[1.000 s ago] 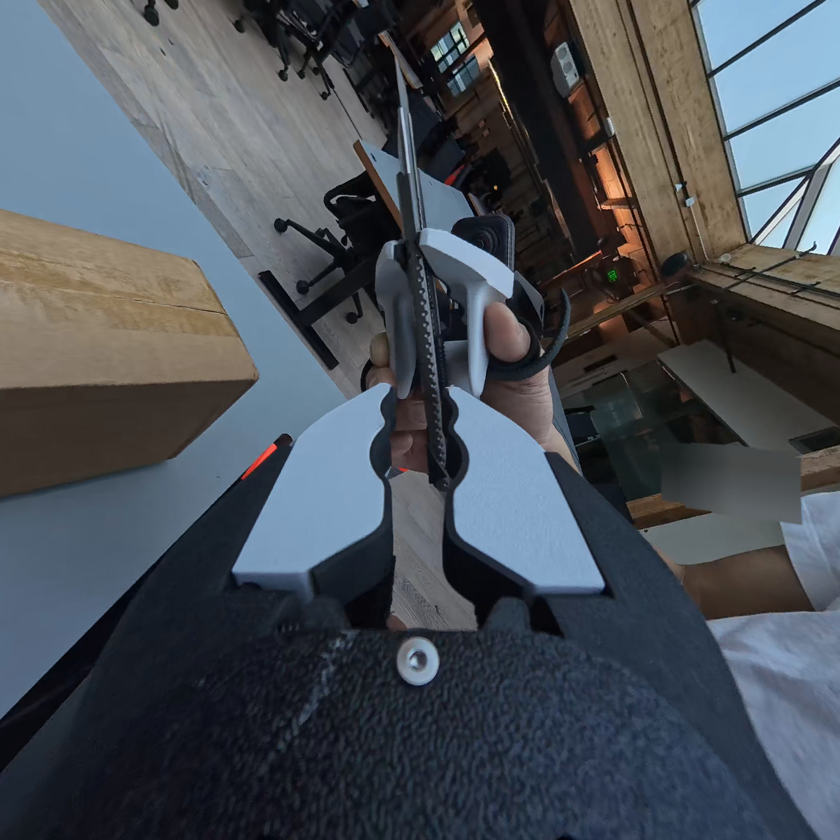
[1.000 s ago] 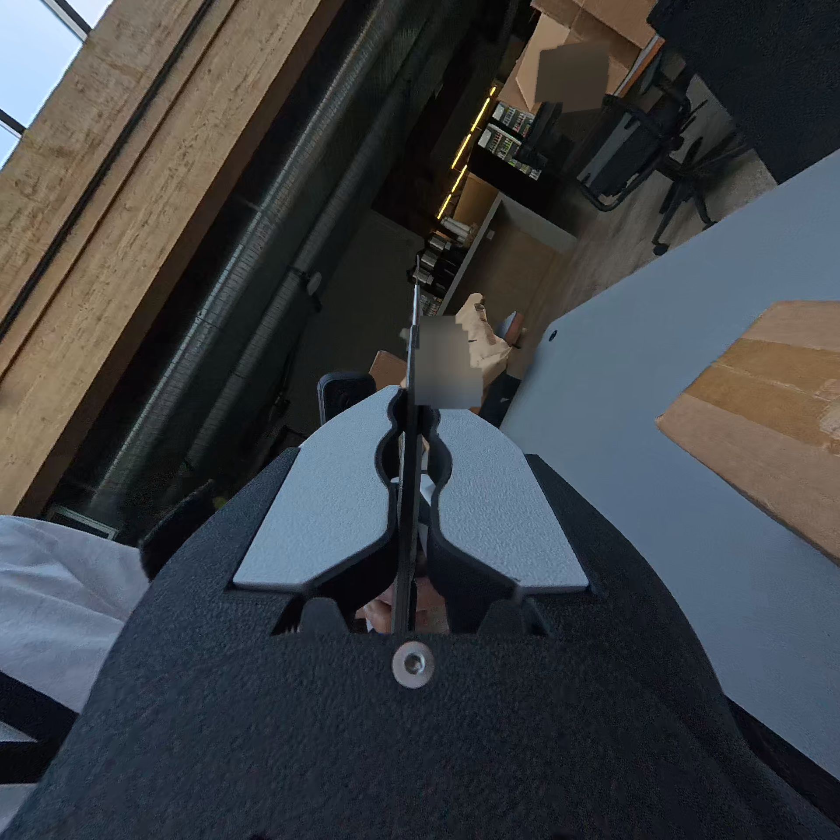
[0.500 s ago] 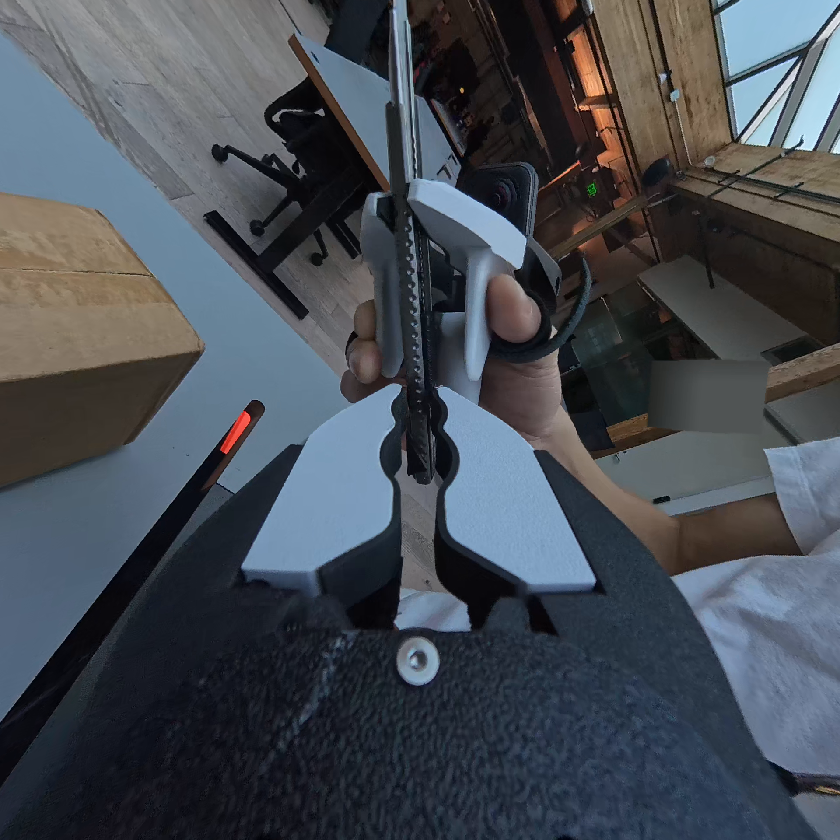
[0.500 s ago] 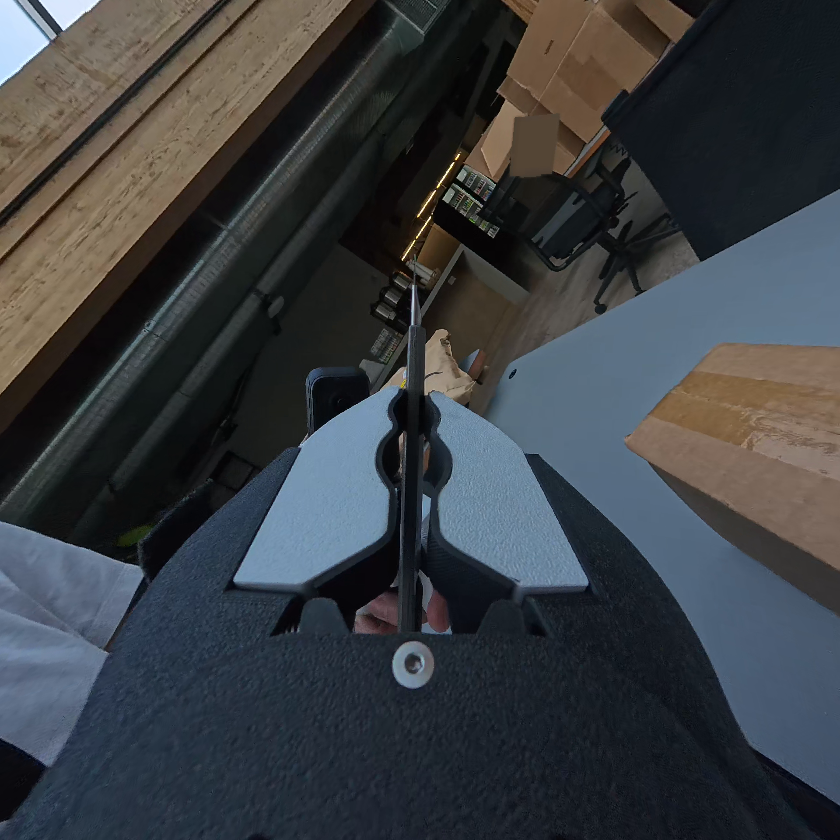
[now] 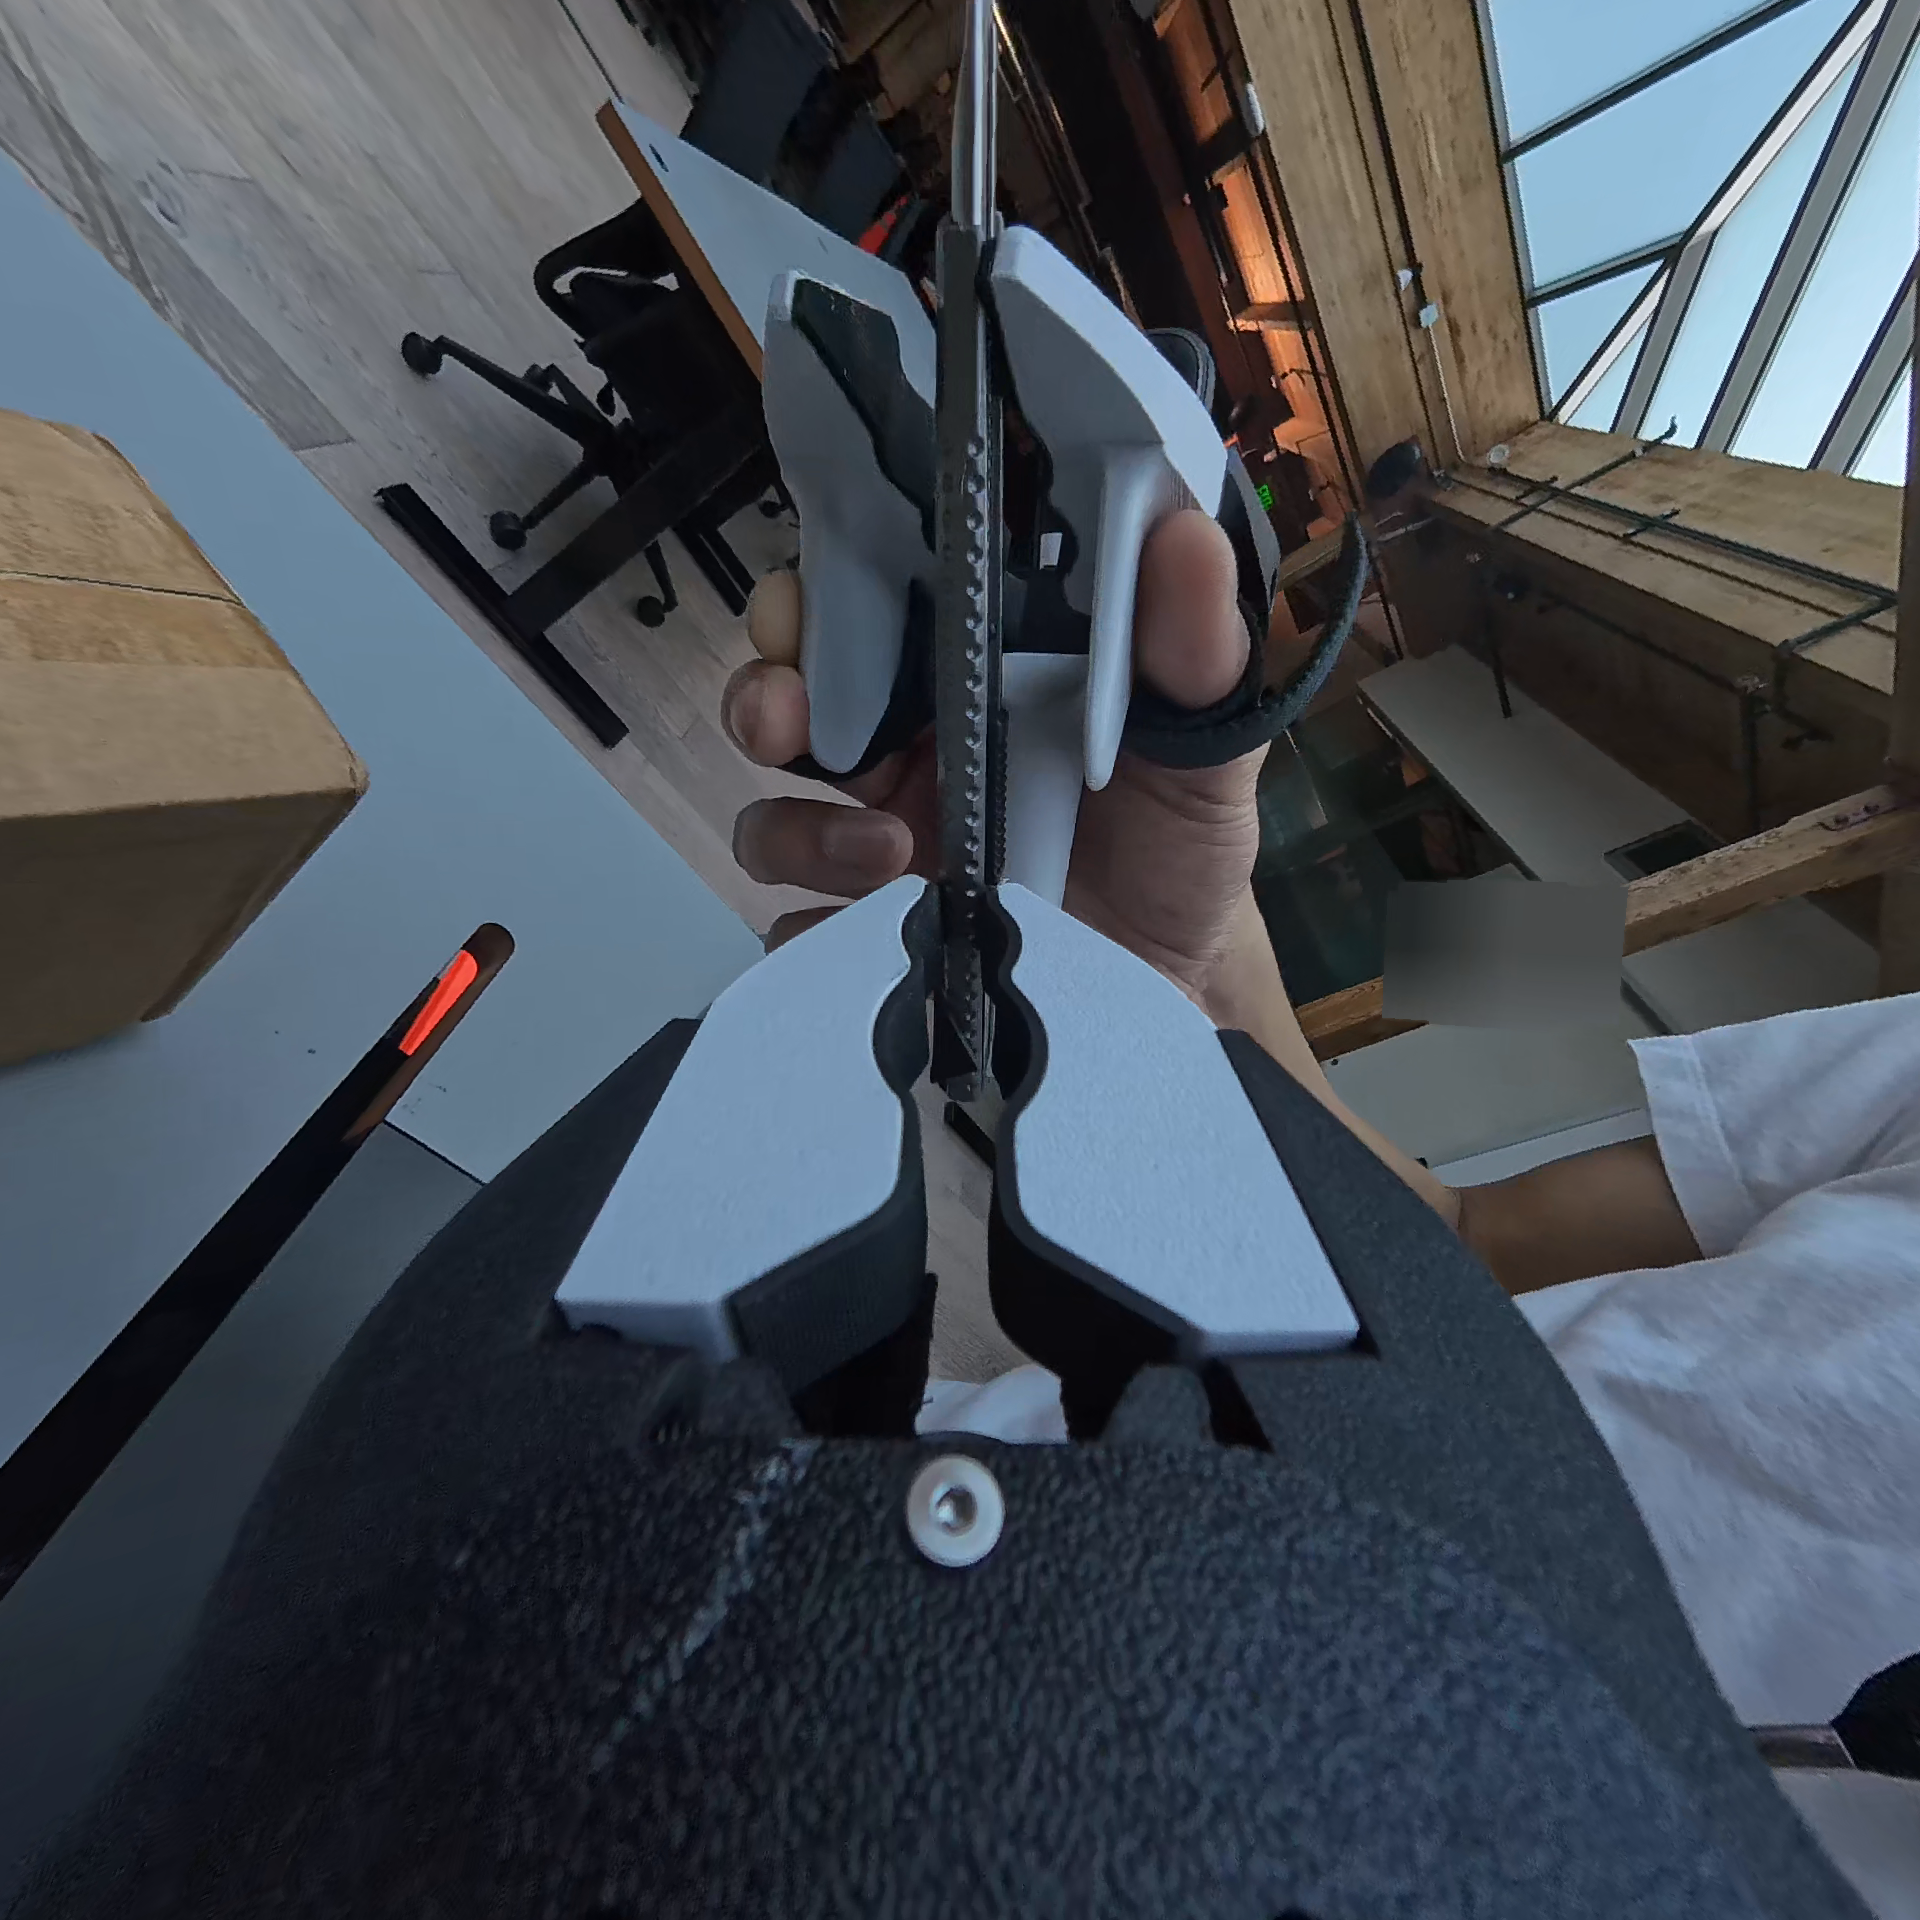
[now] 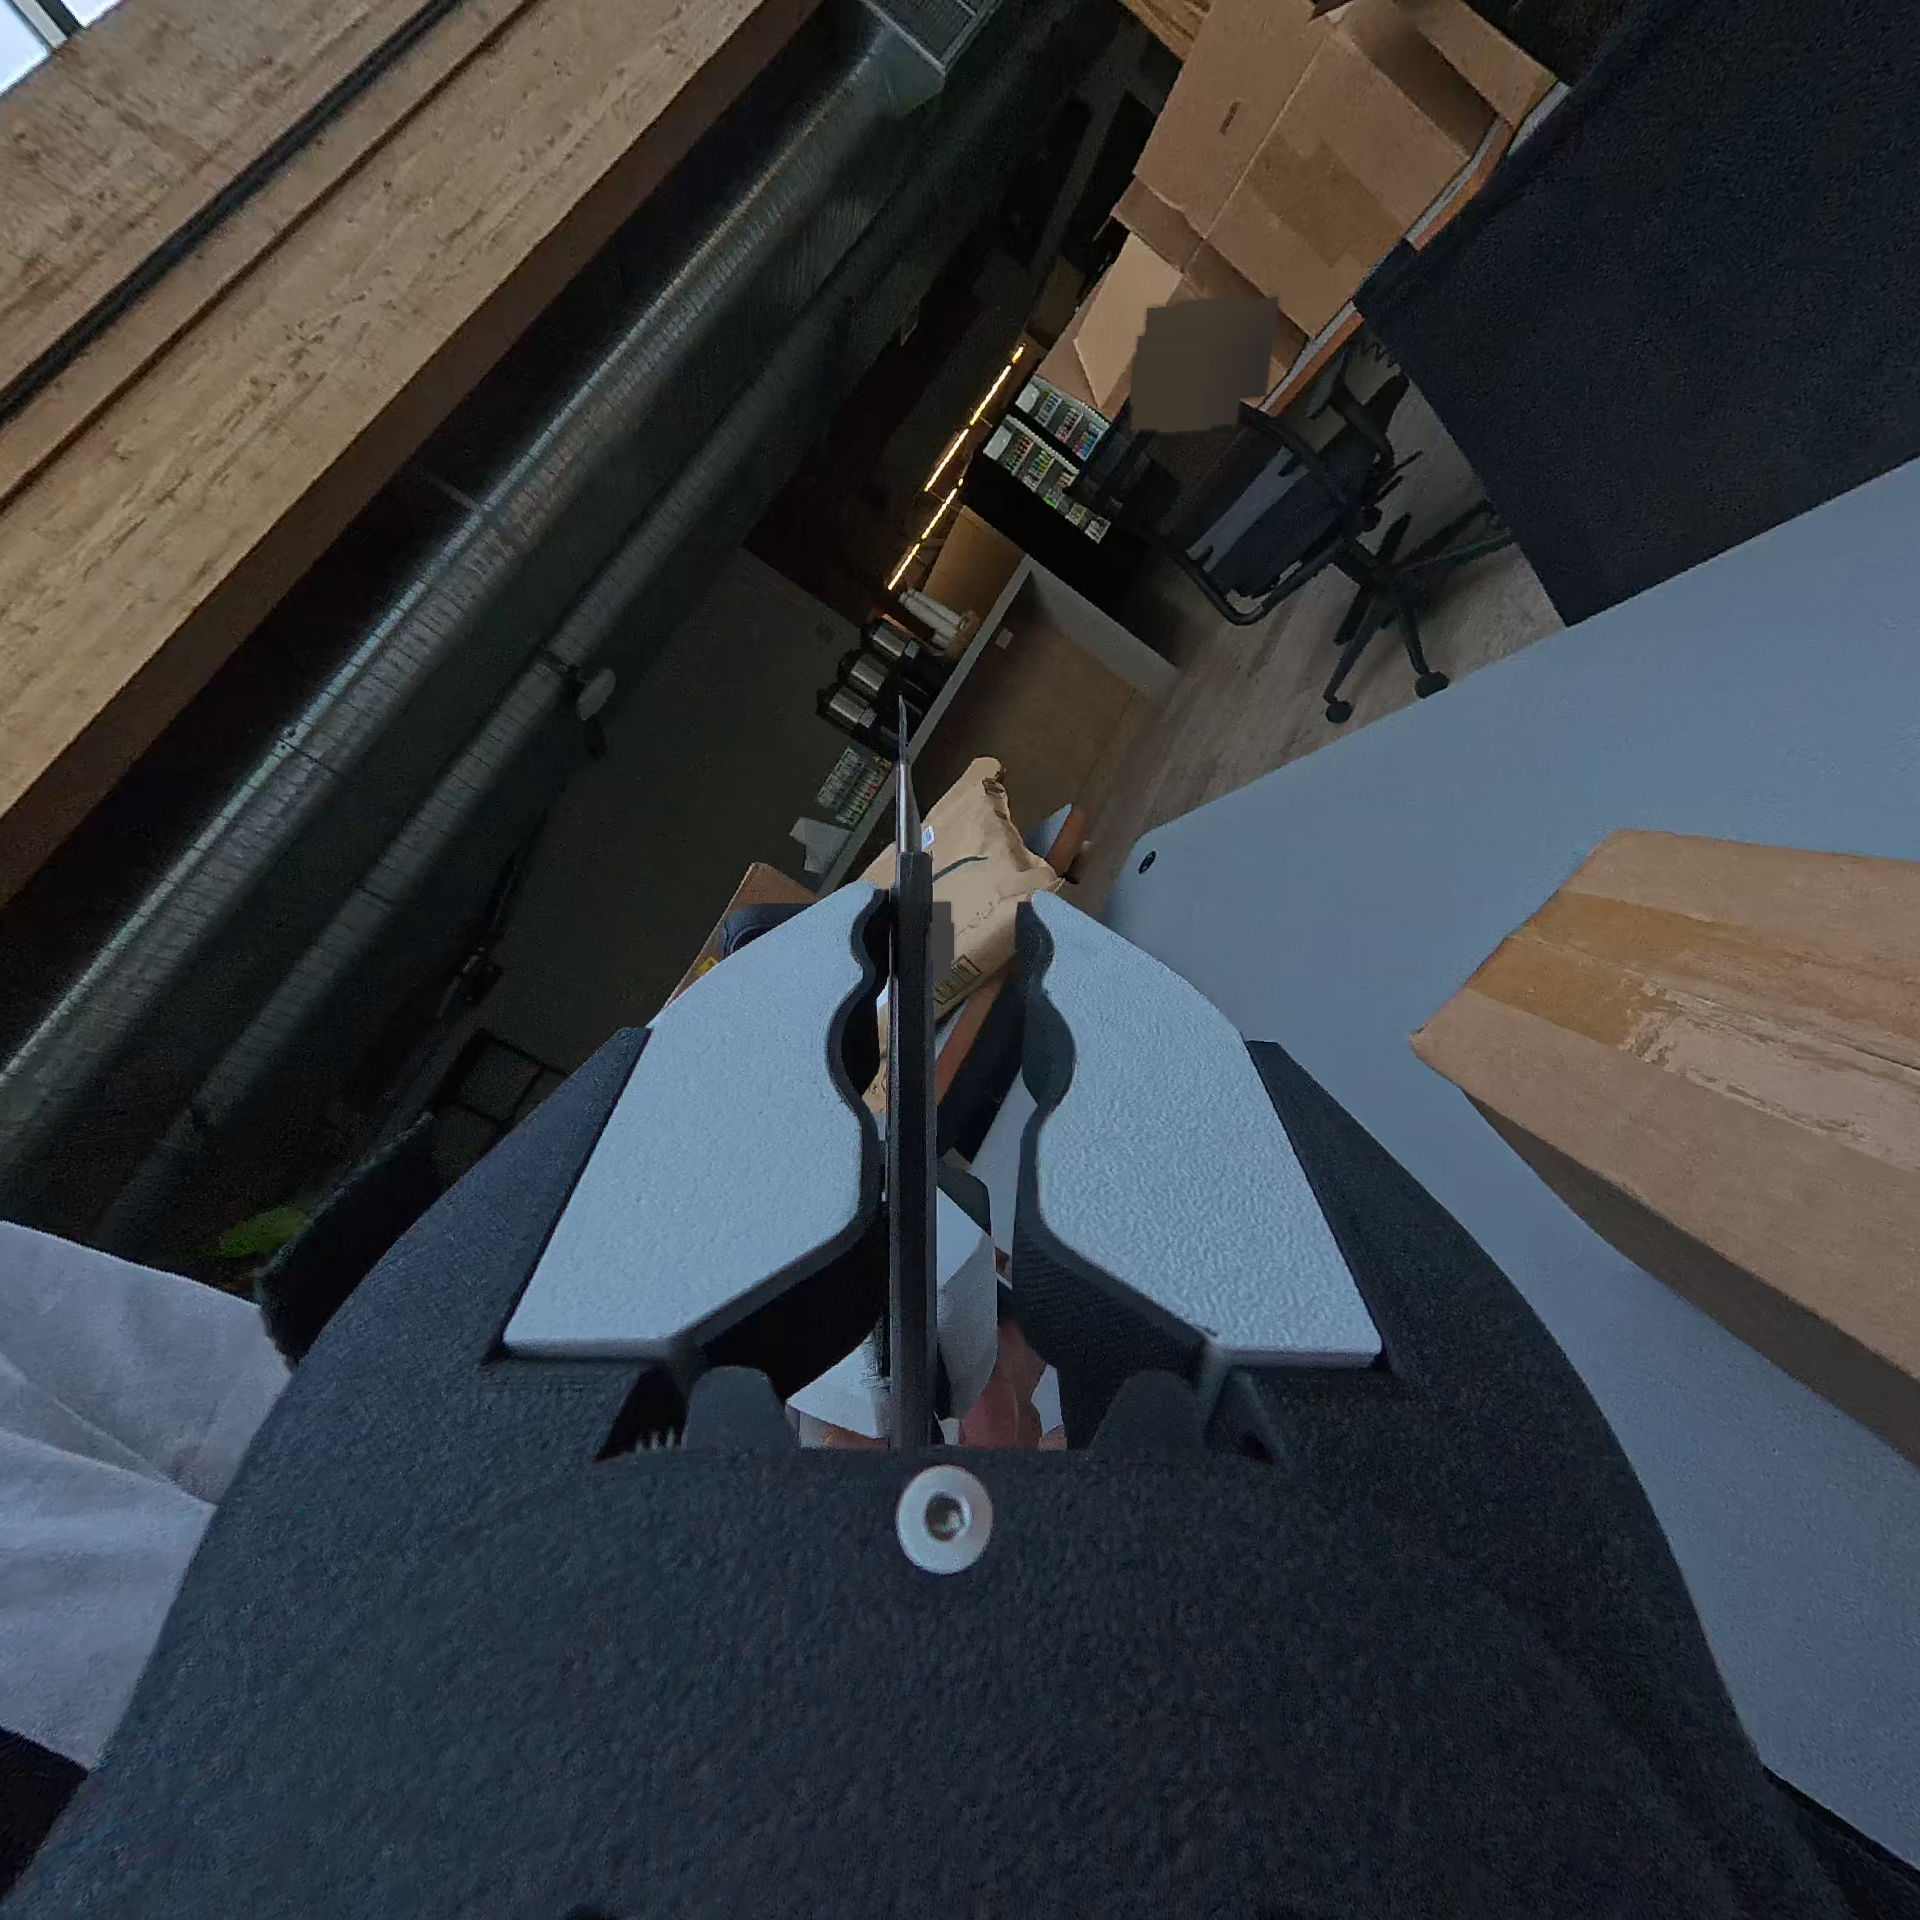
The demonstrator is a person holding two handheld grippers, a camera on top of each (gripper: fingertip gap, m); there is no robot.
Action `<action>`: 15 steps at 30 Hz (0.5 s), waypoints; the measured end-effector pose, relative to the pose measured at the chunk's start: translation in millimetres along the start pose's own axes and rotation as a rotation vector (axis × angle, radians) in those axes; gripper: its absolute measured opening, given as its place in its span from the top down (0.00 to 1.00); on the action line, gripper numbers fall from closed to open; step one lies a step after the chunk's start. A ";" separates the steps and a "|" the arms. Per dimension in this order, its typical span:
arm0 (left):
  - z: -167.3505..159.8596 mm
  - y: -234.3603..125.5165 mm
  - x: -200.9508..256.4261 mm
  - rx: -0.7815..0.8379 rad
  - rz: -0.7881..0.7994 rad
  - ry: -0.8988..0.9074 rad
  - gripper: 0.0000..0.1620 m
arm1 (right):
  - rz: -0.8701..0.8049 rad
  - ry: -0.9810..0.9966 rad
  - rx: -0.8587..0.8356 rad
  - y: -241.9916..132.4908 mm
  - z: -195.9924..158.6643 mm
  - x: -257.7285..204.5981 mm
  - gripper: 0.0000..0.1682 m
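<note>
A black-handled utility knife (image 5: 968,623) with a thin metal blade (image 5: 977,104) stands upright between both grippers, above the table. My left gripper (image 5: 966,935) is shut on the lower end of its handle, with both pads against it. The right gripper (image 5: 977,436), held by a hand, shows farther off in the left wrist view with its fingers (image 5: 862,499) spread. In the right wrist view my right gripper (image 6: 951,925) is open. The knife (image 6: 912,1039) lies along its left pad (image 6: 727,1122), and a gap separates it from the right pad (image 6: 1164,1143).
A taped cardboard box (image 5: 125,727) sits on the grey table (image 5: 468,779) to the left, and shows at the right in the right wrist view (image 6: 1714,1060). A black bar with an orange light (image 5: 436,1003) lies by the table edge. Office chairs (image 5: 623,395) stand beyond. The gap from one gripper's tips to the other's is roughly 9 cm.
My left gripper closed onto the knife's handle end. My right gripper, which was shut on the knife, opened, so its right pad left the handle.
</note>
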State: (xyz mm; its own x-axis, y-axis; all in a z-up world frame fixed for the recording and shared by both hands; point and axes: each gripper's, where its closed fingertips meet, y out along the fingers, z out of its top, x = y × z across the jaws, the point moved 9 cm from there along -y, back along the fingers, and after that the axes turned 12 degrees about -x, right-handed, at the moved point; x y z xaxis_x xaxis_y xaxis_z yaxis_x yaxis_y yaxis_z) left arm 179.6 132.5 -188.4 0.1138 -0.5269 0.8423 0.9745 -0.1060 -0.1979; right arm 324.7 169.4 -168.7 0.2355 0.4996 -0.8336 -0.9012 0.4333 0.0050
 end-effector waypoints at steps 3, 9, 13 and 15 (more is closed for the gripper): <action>-2.7 2.2 -0.9 -0.019 -0.013 -0.004 0.96 | 0.025 0.034 0.072 -2.6 3.9 -0.8 0.83; -12.0 11.8 -1.0 0.016 -0.040 -0.052 0.96 | -0.005 0.028 0.059 -8.3 0.8 2.8 0.97; -16.6 20.8 -0.9 0.050 -0.045 -0.070 0.96 | 0.000 0.041 0.082 -10.9 -4.4 3.7 0.89; -17.2 23.9 -0.3 0.059 -0.046 -0.071 0.96 | 0.005 0.060 0.094 -15.2 -8.1 5.1 0.95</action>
State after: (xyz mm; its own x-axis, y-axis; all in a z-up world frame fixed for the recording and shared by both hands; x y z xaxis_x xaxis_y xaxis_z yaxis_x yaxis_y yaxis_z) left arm 199.6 115.6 -201.9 0.0802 -0.4611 0.8837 0.9884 -0.0776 -0.1302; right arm 336.7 159.2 -177.4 0.2065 0.4569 -0.8652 -0.8634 0.5011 0.0585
